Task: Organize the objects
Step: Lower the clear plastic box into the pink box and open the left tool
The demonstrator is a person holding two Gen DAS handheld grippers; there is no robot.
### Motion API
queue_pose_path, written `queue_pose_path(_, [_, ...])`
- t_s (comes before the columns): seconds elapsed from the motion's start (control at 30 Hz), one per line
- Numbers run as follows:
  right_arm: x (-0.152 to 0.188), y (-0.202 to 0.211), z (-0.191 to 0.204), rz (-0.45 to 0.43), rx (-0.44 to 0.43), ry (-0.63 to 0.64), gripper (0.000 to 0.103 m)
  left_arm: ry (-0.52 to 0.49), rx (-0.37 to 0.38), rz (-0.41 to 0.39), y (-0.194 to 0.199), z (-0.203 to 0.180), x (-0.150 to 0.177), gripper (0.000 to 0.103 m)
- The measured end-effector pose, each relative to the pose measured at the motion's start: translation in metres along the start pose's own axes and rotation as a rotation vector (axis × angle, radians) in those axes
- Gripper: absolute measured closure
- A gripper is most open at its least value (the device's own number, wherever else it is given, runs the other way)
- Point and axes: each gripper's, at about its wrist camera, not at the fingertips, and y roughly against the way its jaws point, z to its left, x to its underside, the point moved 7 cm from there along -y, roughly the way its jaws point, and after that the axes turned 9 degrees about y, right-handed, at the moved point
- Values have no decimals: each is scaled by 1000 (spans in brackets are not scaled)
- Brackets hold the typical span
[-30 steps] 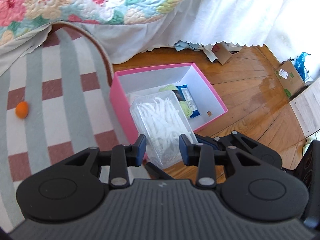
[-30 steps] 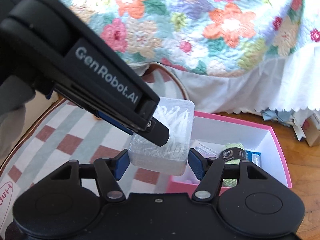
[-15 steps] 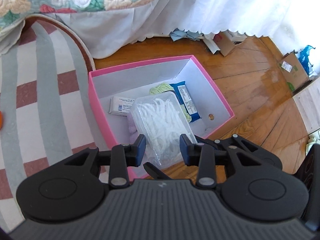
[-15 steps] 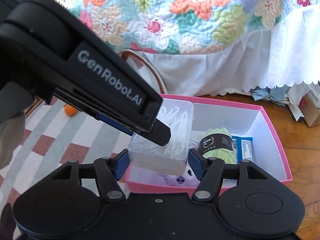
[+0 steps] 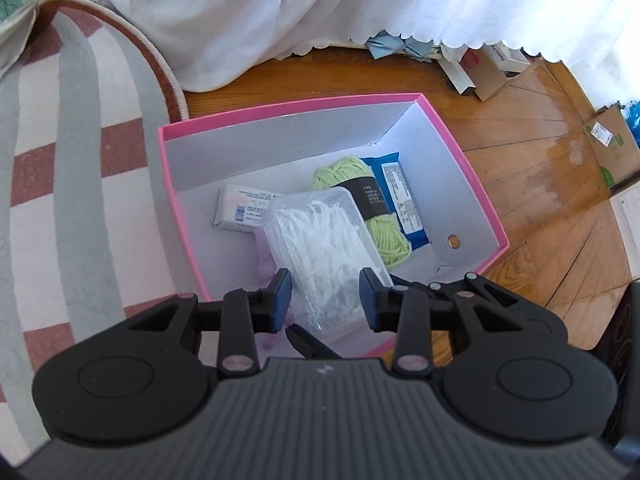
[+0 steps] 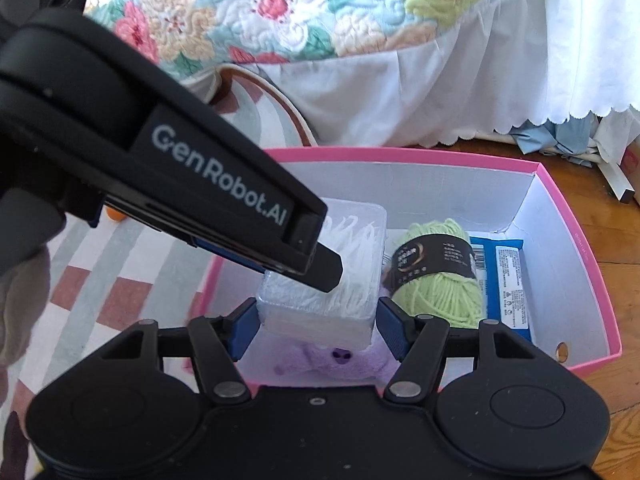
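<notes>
Left tool (image 5: 325, 294) and right tool (image 6: 317, 327), each pinching the clear plastic container (image 5: 325, 240) of white picks, hold it above the pink box (image 5: 472, 178) containing green yarn (image 6: 440, 276) and a blue packet (image 6: 510, 280).

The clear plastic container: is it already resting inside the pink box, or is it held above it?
Held above. The right gripper clamps the clear plastic container over the purple plush toy in the pink box.

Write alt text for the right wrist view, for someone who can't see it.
The right hand-held gripper grips a clear plastic box of white floss picks over an open pink box holding green yarn, a blue packet and a purple plush toy. The left hand-held gripper reaches over it.
</notes>
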Motion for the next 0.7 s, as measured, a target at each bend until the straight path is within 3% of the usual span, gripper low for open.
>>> queue_pose_path(0.7, [2, -51, -36, 77, 0, 8, 37, -11, -83, 11, -56, -8, -16, 69])
